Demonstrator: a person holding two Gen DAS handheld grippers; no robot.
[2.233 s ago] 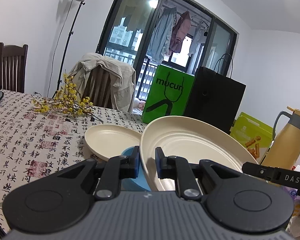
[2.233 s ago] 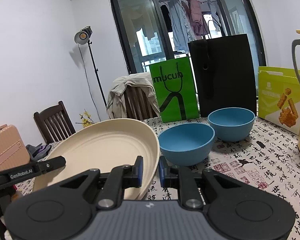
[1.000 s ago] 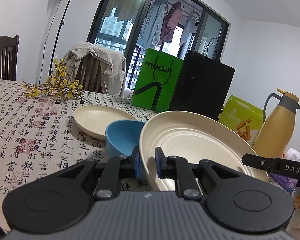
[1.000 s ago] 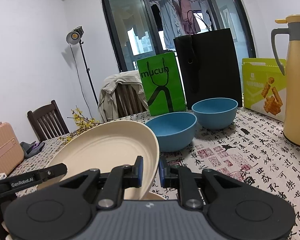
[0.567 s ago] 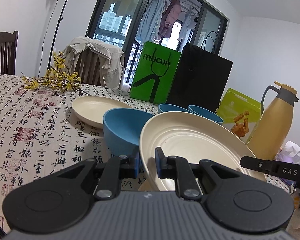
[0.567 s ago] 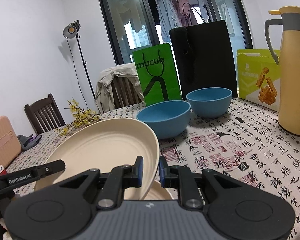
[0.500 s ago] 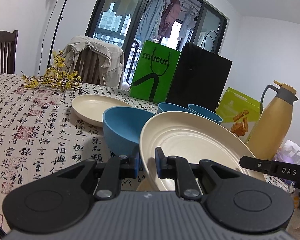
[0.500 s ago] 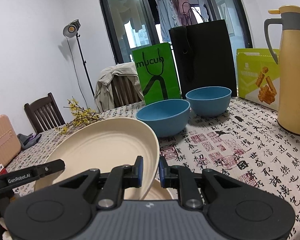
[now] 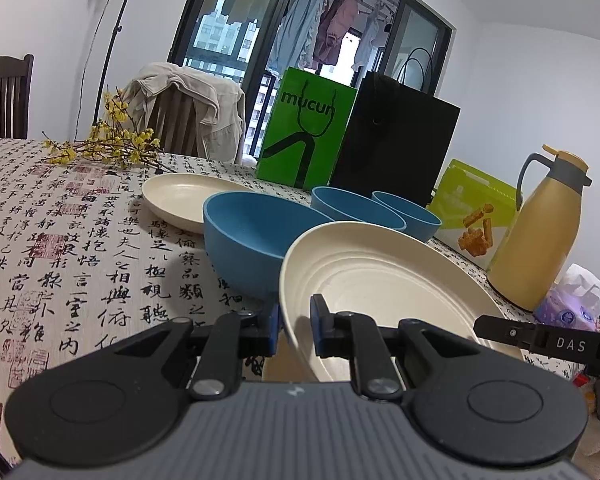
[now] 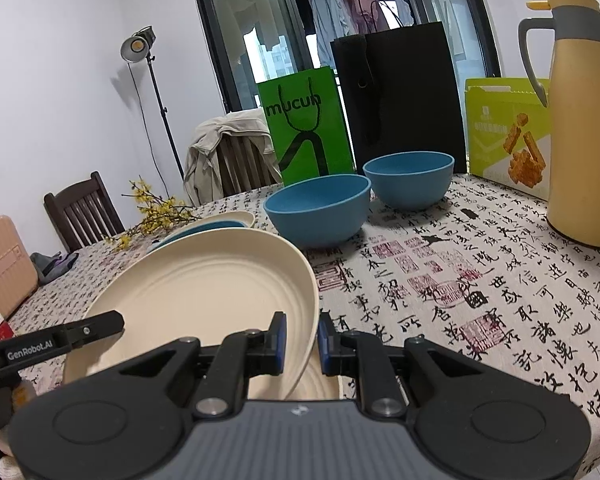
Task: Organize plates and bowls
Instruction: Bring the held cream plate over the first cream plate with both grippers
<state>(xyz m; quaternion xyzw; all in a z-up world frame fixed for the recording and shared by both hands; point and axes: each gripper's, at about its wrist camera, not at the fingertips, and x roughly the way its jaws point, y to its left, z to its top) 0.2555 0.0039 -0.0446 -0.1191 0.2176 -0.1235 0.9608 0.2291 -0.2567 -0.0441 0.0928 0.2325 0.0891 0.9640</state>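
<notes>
Two grippers, your left gripper (image 9: pixel 294 325) and right gripper (image 10: pixel 301 338), each clamp opposite rims of the cream plate (image 9: pixel 380 292) at lower centre. Three blue bowls (image 9: pixel 256 236) crowd behind it; another plate (image 9: pixel 180 196) lies upper left, the thermos (image 9: pixel 540 232) right.

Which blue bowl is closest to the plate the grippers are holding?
The blue bowl right behind the held plate, beside the flat cream plate. The other two bowls sit farther back by the bags.
</notes>
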